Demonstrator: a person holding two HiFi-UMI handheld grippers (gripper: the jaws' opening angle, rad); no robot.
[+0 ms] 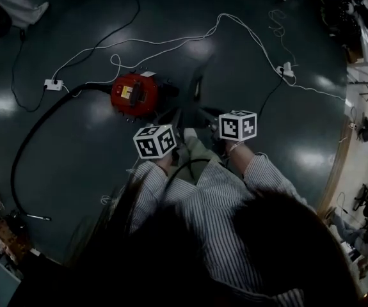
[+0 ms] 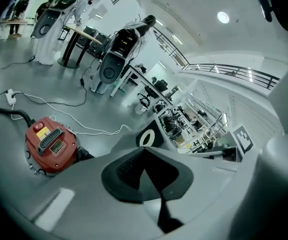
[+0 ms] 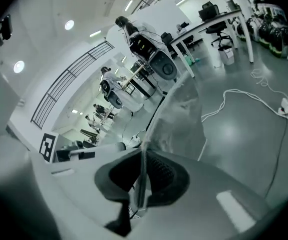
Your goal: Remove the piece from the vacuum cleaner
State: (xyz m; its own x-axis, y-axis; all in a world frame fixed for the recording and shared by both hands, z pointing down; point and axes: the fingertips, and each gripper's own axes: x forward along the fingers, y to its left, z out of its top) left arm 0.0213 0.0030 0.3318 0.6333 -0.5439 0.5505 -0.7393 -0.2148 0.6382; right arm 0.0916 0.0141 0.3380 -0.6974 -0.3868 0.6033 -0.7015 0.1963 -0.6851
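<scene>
- Nearest the head cam: person's dark hair and striped sleeves (image 1: 203, 197), both arms reaching fwd, grippers side by side just beyond.
- Far left of the tools: black hose (image 1: 30, 139) curves over the floor to the red vacuum cleaner (image 1: 134, 94). It sits ahead of and below the left gripper (image 2: 144, 156), off to that gripper's left, well apart from both tools.
- L gripper: jaws drawn nearly together, with a thin grey wedge between the pads. I judge it's an edge of the same piece, so it's clamped, not released. A dark tag w/ white ring (image 2: 148, 136) sits right at the tips.
- Between the tools: clear piece (image 3: 184, 119), a thin translucent panel seen almost edge-on. Its long axis runs from the jaws fwd and up, away from the person. It isn't touching the vac.
- R gripper (image 3: 142, 159): pads closed on the panel's near edge, firm pinch. The vac isn't in this gripper's view at all.
- Key relation: the piece sits at the jaw tips and the vac is down-left, so the L hand is the nearer one to the machine.
- Judgement: the piece looks free of the vac, so removal is about done. Next is carrying it clear w/o twisting the thin panel between two grips.
- Risk: white cables on the floor ahead of both tools.
</scene>
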